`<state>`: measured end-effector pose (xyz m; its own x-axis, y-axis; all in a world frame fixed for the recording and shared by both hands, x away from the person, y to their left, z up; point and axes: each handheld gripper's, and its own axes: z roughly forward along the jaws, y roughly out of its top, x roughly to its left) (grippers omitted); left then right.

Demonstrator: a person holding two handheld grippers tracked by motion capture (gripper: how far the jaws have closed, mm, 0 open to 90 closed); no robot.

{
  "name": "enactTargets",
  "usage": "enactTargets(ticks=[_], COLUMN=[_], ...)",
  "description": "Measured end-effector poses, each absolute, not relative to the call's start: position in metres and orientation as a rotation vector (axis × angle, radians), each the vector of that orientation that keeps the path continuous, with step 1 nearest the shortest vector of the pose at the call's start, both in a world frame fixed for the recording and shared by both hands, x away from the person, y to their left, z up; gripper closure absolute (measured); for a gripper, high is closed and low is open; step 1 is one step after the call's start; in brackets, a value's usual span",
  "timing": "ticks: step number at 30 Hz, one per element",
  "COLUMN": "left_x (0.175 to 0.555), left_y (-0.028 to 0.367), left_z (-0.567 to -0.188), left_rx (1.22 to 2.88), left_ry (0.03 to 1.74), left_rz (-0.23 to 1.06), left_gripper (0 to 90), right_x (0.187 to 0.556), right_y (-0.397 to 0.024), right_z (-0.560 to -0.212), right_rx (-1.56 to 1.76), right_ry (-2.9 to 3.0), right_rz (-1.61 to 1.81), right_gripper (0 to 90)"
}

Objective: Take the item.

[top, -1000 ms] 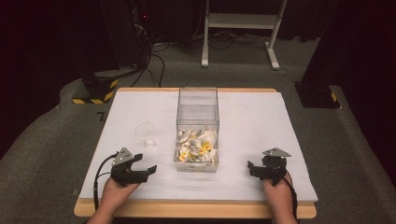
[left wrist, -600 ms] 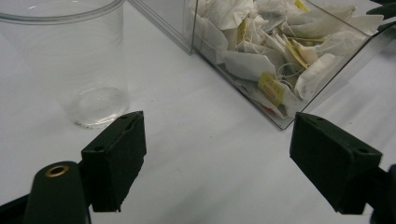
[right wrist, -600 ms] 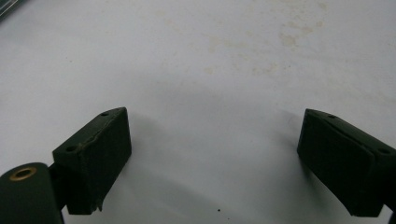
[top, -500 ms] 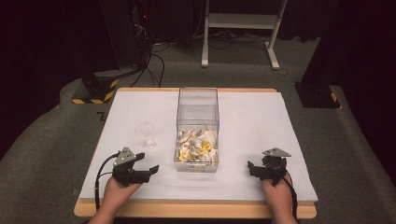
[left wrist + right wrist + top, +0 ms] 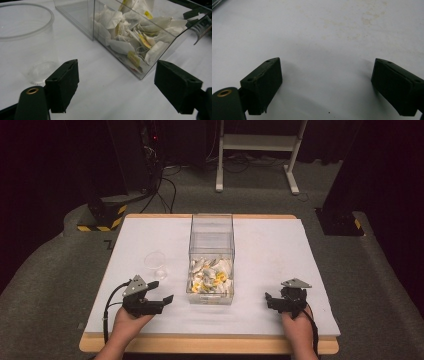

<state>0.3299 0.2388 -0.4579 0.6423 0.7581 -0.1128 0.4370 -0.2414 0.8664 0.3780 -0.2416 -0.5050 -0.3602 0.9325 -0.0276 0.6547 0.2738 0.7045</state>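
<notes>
Tea bags (image 5: 210, 275) sit heaped in the near end of a clear box (image 5: 211, 237) at the tabletop's (image 5: 280, 245) centre, none lifted out, so by my judgement the work is barely begun. At about 9 o'clock from the box stands a clear plastic cup (image 5: 156, 264), upright and empty. Just below it, at 7 o'clock, the left claw (image 5: 162, 292) has its jaws spread wide and holds nothing, aimed between cup and box. The bags look white and crumpled, with yellow tags, loosely tangled. At 5 o'clock from the box, the right claw (image 5: 268, 298) rests low over bare tabletop, jaws also spread and empty.
</notes>
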Motion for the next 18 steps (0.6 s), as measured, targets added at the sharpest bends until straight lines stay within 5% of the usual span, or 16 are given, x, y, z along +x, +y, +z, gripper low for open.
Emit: enactTargets(ticks=[18], left_x=[0.335], left_y=[0.223], left_z=[-0.439], left_rx=[1.882], left_ry=[0.897], left_rz=[0.393], left_gripper=[21.7], right_x=[0.378], right_y=[-0.242], right_z=[-0.505], right_rx=[1.429], right_ry=[2.111], right_rz=[0.847], right_gripper=[9.7])
